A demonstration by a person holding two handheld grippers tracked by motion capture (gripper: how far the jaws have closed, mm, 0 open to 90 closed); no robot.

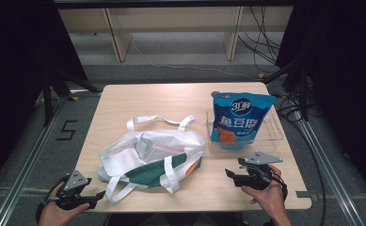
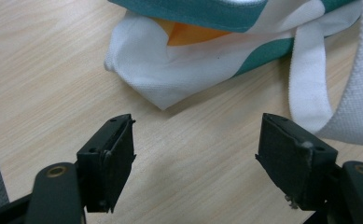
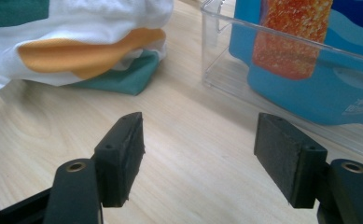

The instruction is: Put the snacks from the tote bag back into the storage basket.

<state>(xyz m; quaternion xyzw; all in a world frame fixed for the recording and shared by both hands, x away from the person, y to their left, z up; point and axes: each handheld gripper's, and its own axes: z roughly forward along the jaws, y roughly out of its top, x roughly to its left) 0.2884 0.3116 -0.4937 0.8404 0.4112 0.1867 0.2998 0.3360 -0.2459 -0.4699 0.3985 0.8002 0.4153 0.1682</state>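
a white cloth bag with green and orange panels lies slumped in the middle of the table, its mouth gaping and its white straps flopped loose. just to the right of the bag stands a clear plastic bin with a blue snack pouch upright in it.

the left gripper waits off the bag's near-left corner, jaws wide apart and empty; the right gripper sits near the bag's right end, in front of the bin, jaws likewise spread with nothing between them.

the bag looks soft and light — it will sag wherever it is lifted, so a strap or the rim of the mouth seems the best hold. the pouch looks light but slick and crushable — pinch its flat top edge.
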